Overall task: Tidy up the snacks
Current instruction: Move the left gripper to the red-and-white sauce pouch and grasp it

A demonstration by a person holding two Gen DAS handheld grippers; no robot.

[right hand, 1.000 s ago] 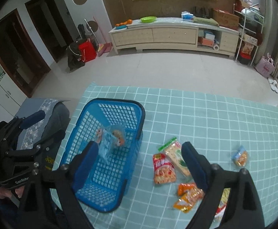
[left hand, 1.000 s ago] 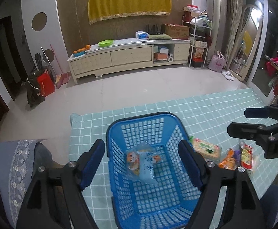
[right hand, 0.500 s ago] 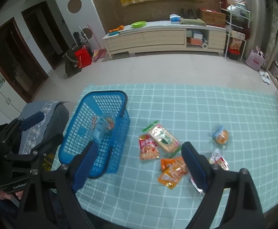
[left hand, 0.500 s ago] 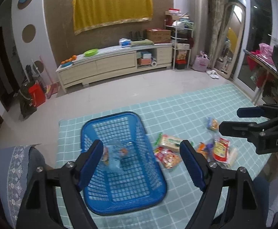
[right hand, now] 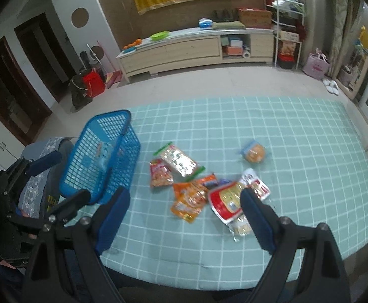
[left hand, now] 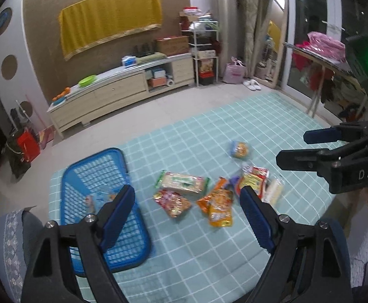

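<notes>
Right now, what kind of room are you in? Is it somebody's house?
Most likely a home's living room. There's a long low cabinet by the wall with a bowl of oranges on it, a standing mirror, and slippers on the tiled floor.

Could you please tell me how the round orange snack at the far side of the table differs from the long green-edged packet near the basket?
The round snack is small and orange in a bluish wrapper; the green-edged packet is long, flat and pale. The round snack lies alone, while the packet touches a red packet. Both lie on the checked cloth, outside the blue basket.
</notes>
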